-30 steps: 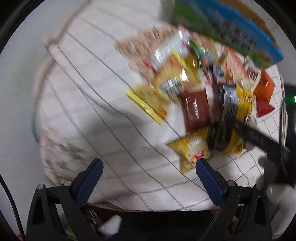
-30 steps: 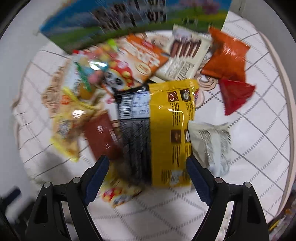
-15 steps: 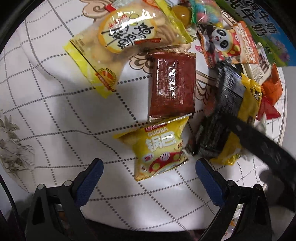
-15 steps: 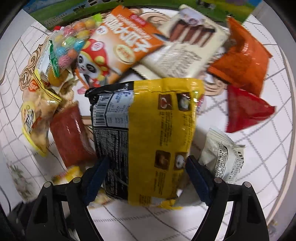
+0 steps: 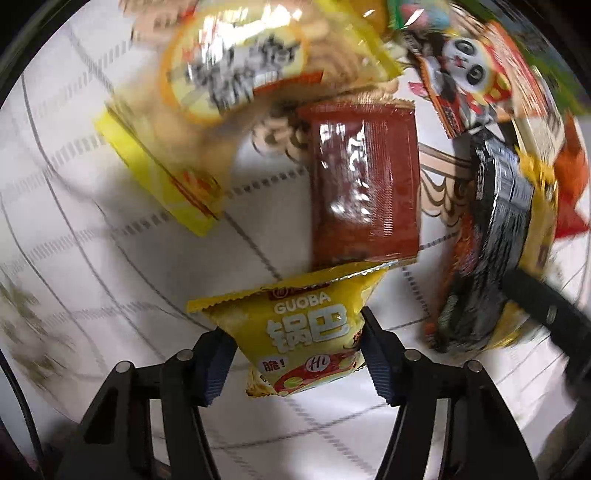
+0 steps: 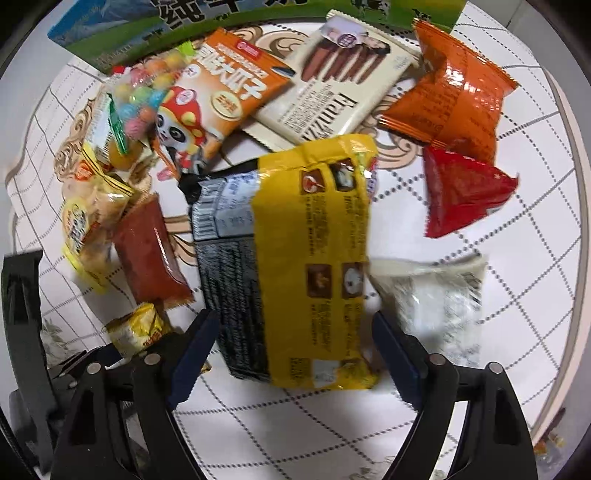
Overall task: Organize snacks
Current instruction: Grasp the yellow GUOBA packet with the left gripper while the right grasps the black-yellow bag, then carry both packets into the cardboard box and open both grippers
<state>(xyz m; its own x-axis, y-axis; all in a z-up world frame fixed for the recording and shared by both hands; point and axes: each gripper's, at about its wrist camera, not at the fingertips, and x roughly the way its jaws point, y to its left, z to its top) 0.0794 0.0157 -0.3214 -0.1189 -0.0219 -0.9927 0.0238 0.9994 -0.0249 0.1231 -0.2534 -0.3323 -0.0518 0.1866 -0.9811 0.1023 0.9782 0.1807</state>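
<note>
A pile of snack packets lies on a white checked tablecloth [image 6: 535,229]. My left gripper [image 5: 295,363] is shut on a small yellow GUOBA packet [image 5: 306,332], its blue pads pressing both sides; the packet also shows in the right wrist view [image 6: 135,328]. A dark red packet [image 5: 364,184] lies just beyond it. My right gripper [image 6: 291,354] is open, its fingers on either side of the near end of a large yellow and black packet [image 6: 291,258]. The left gripper shows at the lower left of the right wrist view.
Around lie a yellow biscuit bag [image 5: 236,85], an orange panda packet [image 6: 218,107], a cream chocolate-stick pack [image 6: 332,92], an orange packet [image 6: 450,96], a red triangular packet [image 6: 461,192], a pale crinkled packet [image 6: 436,306] and a green-blue carton [image 6: 184,33] at the back.
My left gripper moved forward and closed on the GUOBA packet. My right gripper moved closer around the large yellow and black packet and stays open.
</note>
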